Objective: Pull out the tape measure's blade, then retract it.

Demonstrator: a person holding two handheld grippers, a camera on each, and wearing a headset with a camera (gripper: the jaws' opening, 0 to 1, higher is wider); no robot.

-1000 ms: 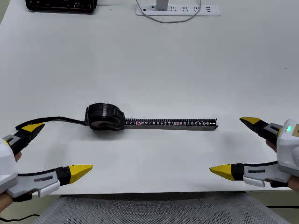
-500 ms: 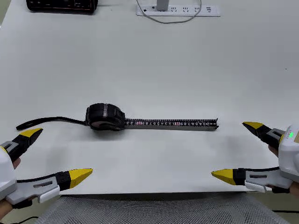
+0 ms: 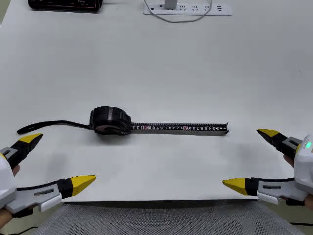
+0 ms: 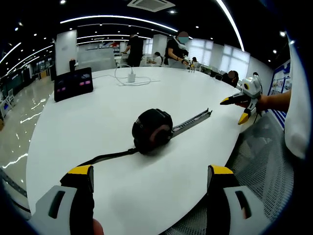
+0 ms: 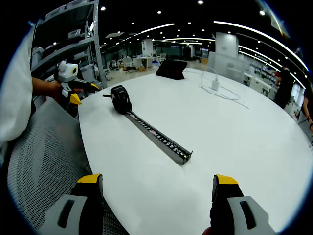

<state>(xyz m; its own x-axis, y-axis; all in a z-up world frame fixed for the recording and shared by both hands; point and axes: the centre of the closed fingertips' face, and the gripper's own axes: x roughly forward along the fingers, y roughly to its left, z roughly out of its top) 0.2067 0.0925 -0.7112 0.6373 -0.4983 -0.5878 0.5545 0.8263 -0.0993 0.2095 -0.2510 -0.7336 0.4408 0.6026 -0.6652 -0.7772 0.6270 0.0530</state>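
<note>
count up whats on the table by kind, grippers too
tape measure: 1
power strip: 1
white cable: 1
black device at the far edge: 1
grippers, both open and held off the near edge: 2 (left gripper, right gripper)
total: 6

left tool (image 3: 63,158) low on the left, right tool (image 3: 244,157) low on the right, well apart, yellow tips aimed inward toward each other. Both have jaws spread wide, far jaw above near jaw in head view. fingers (image 3: 15,170) show behind the left tool's body.
</note>
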